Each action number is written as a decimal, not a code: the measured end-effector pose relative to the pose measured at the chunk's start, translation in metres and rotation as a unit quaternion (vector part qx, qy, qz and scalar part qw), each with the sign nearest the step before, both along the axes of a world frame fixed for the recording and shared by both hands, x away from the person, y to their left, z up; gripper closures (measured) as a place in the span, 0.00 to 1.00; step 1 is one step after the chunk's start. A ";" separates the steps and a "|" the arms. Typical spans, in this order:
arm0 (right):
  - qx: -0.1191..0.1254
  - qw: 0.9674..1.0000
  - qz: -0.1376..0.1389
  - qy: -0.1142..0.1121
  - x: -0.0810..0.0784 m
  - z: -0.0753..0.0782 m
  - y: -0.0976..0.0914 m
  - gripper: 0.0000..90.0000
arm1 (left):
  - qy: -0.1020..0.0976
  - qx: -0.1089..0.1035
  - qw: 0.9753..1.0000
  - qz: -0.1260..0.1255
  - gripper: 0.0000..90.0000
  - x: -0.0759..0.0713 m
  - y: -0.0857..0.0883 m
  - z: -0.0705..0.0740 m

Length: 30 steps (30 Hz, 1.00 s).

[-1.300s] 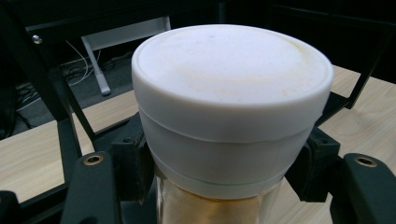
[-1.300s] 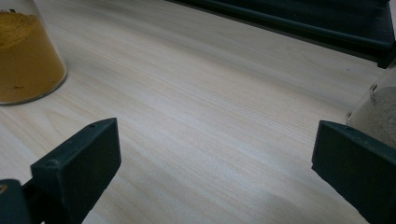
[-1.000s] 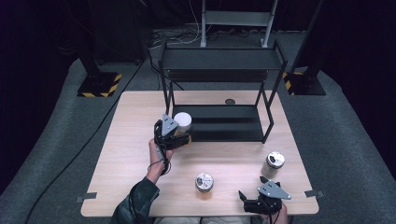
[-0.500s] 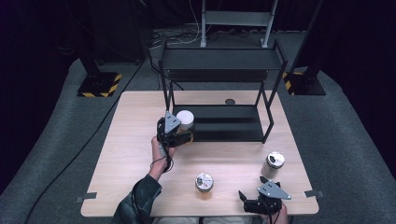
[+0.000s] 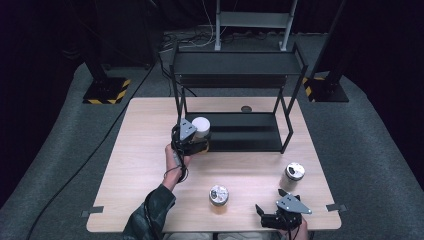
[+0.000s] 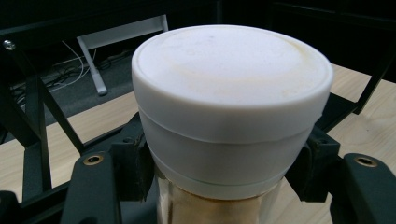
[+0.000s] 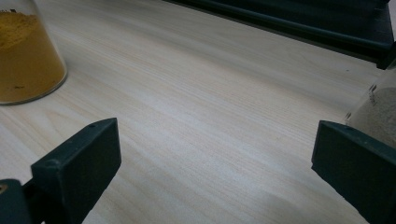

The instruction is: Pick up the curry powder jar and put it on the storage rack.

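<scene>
Carrying a white-lidded jar (image 6: 229, 126) toward the black rack (image 5: 235, 135), you had your left gripper (image 5: 192, 142) clamped on it just below the lid, one jaw pressed to each side of the glass, with pale brownish powder showing under the white cap. The jar stood upright between those jaws, at the near left corner of the rack's lower shelf; from the high view I could not tell whether it hung over the shelf or just in front of it. My reading was that you were in the middle of shelving it: the next move called for easing the jar forward past the rack's upright post, keeping it level, and setting its base flat on the shelf before letting go.

Your right gripper (image 5: 280, 217) rested low over the table (image 5: 145, 165) with its jaws spread wide and nothing between them. A jar of yellow powder (image 7: 28, 51) stood beyond its left jaw, and a jar of grey powder (image 7: 376, 109) sat just behind its right jaw, whether touching it I could not tell.
</scene>
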State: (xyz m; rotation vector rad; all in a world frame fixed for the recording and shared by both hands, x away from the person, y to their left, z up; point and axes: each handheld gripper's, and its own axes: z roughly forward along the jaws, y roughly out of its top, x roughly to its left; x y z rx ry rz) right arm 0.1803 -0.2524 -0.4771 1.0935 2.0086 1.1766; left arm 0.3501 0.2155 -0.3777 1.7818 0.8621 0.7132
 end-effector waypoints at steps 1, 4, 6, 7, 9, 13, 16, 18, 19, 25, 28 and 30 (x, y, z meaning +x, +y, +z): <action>0.000 1.000 0.000 0.000 0.000 0.000 0.000 0.00 | 0.001 0.000 1.000 0.000 0.39 0.001 0.000 0.000; 0.000 1.000 0.000 0.000 0.000 0.000 0.000 0.00 | 0.001 0.001 1.000 0.000 0.39 0.002 -0.001 -0.001; 0.000 1.000 0.001 0.000 0.000 0.000 0.000 0.00 | 0.001 0.002 1.000 0.001 0.39 0.003 -0.002 -0.001; 0.000 1.000 0.001 0.000 0.000 0.000 0.000 0.00 | 0.003 0.000 1.000 0.002 0.39 0.004 -0.002 -0.002; 0.000 1.000 0.000 0.000 0.000 0.000 0.000 0.00 | 0.005 0.001 1.000 0.002 0.39 0.005 -0.003 -0.002; 0.000 1.000 0.000 -0.001 0.000 0.000 0.000 0.00 | 0.007 0.002 1.000 0.004 0.39 0.008 -0.003 -0.003; 0.000 1.000 0.000 -0.001 0.000 0.000 0.000 0.00 | 0.007 0.001 1.000 0.006 0.39 0.010 -0.004 -0.003; 0.000 1.000 0.001 -0.001 0.000 0.000 0.000 0.00 | 0.007 0.002 1.000 0.006 0.39 0.011 -0.005 -0.003; 0.000 1.000 0.001 -0.001 0.000 0.000 0.000 0.00 | 0.007 0.003 1.000 0.006 0.39 0.011 -0.005 -0.003; 0.000 1.000 0.001 0.000 0.000 0.000 0.000 0.00 | 0.010 0.002 1.000 0.010 0.39 0.015 -0.007 -0.005; 0.000 1.000 0.001 0.000 0.000 0.000 0.000 0.00 | 0.011 0.000 1.000 0.010 0.39 0.017 -0.008 -0.005; 0.000 1.000 0.001 0.000 0.000 0.000 0.000 0.00 | 0.012 0.002 1.000 0.011 0.39 0.018 -0.009 -0.005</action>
